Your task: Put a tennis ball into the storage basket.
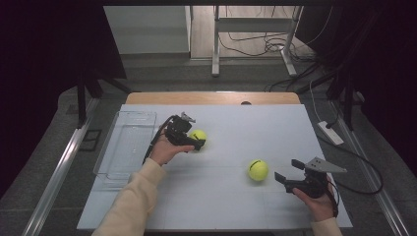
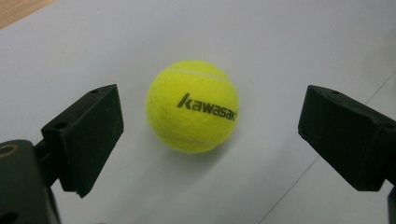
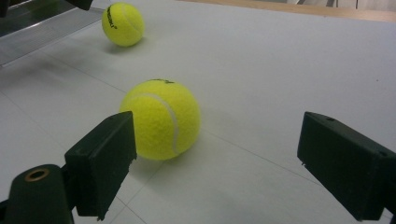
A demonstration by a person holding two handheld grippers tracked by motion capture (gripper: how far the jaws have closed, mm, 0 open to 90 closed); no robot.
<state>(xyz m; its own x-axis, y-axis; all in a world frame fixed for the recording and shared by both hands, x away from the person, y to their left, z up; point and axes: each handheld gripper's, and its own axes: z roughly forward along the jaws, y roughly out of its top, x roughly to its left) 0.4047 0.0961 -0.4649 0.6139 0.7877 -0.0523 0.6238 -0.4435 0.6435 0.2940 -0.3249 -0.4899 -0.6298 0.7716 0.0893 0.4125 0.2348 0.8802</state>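
Observation:
Two yellow tennis balls lie on the white table cover. The left ball (image 1: pixel 198 134) (image 2: pixel 192 106), printed "kawasaki", sits just ahead of my left gripper (image 1: pixel 195 132) (image 2: pixel 212 105). Its jaws stand wide on either side of the ball without touching it. The other ball (image 1: pixel 257 169) (image 3: pixel 161 119) rests right of the middle, a little to the left of my right gripper (image 1: pixel 288 170) (image 3: pixel 219 126). That gripper is open with nothing between its jaws, and the ball lies ahead near its left jaw. The right gripper view also shows the left ball (image 3: pixel 123 23) farther off.
A clear plastic tray (image 1: pixel 125 142) (image 3: pixel 37 28) stands along the left side of the table, close behind my left hand. The white cover (image 1: pixel 236 206) ends at a wooden strip (image 1: pixel 211 97) at the far edge. Cables and a power strip (image 1: pixel 330 132) lie on the floor at the right.

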